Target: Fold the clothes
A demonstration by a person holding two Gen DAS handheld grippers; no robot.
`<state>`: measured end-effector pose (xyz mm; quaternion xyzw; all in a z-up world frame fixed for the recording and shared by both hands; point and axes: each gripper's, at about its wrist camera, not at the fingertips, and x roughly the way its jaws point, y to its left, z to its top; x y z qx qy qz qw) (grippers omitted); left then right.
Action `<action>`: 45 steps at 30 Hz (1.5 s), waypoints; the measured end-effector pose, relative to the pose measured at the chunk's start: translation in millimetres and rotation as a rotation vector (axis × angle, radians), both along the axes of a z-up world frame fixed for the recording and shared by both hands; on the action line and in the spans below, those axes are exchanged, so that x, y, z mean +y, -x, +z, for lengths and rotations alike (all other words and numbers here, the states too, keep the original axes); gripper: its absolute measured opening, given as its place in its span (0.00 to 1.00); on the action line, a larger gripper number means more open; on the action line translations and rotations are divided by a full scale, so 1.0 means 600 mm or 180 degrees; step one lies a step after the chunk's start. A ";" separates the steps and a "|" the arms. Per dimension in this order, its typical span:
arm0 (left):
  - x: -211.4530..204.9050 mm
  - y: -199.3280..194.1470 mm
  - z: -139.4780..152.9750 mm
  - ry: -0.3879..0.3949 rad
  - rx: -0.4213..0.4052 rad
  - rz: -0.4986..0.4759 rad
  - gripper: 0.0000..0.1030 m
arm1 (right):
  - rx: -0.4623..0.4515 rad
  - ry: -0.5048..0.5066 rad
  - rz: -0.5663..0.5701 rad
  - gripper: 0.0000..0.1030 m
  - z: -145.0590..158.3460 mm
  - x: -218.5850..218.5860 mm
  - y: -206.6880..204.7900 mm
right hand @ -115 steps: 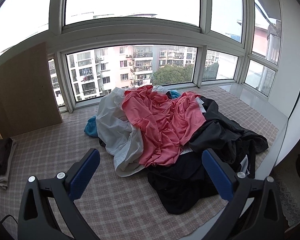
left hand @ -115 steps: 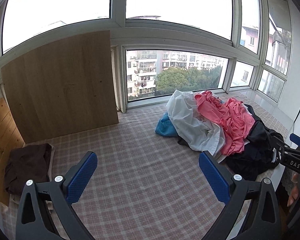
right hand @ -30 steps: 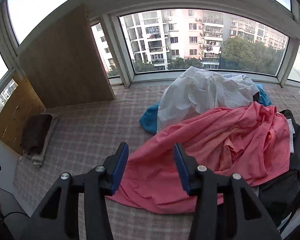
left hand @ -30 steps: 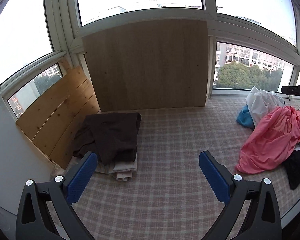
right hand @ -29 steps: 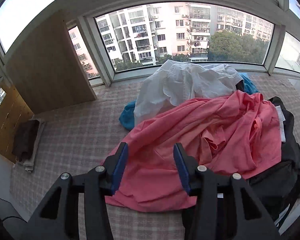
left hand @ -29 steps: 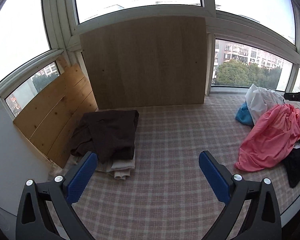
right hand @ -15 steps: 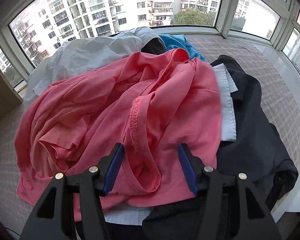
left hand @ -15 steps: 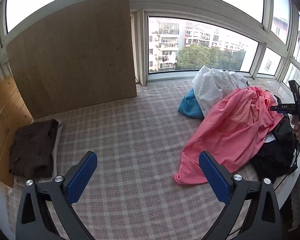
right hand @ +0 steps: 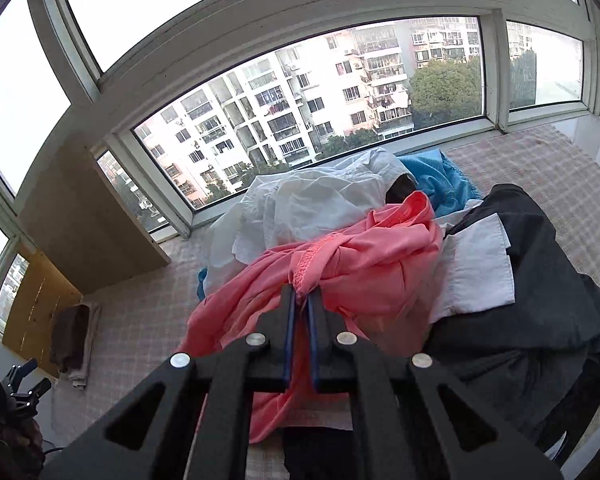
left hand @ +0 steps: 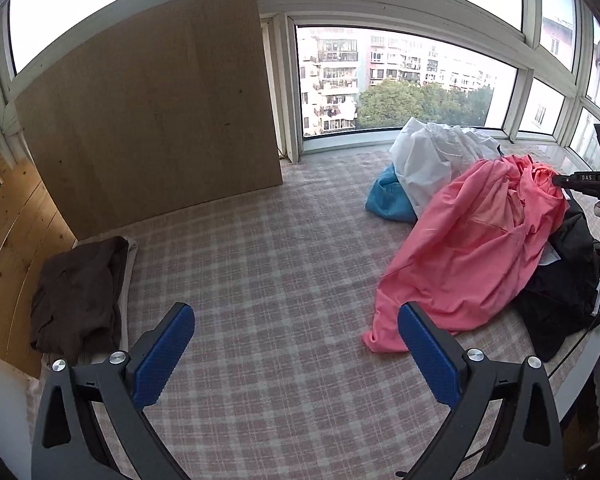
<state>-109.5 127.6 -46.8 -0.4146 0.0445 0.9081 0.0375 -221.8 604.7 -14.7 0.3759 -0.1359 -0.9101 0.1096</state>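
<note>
Big windows [left hand: 404, 80] with white frames wrap all around — bright daylight comes in. Outside stand tall pink apartment buildings [right hand: 300, 92] and green trees [left hand: 416, 104]. A pink checked cloth [left hand: 268, 280] covers the wide ledge. A large wooden board [left hand: 148, 120] leans against the glass, and lighter wood planks [left hand: 8, 232] stand beside it.

The letters "DAS" are printed in white on the black body of the right gripper [left hand: 558, 180], seen at three o'clock in the left wrist view.
</note>
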 end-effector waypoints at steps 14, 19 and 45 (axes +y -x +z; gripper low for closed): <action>-0.203 -0.096 0.040 -0.0067 0.0334 0.0541 0.99 | -0.0173 0.0106 0.2437 0.54 0.136 -0.604 -0.080; -0.273 -0.133 0.029 0.0012 0.0298 0.0696 0.99 | -0.0389 -0.0344 0.2507 0.54 0.038 -0.687 -0.092; -0.241 0.030 -0.220 0.0130 -0.0703 -0.0106 0.99 | -0.1236 -0.1013 0.2446 0.02 -0.320 -0.638 -0.074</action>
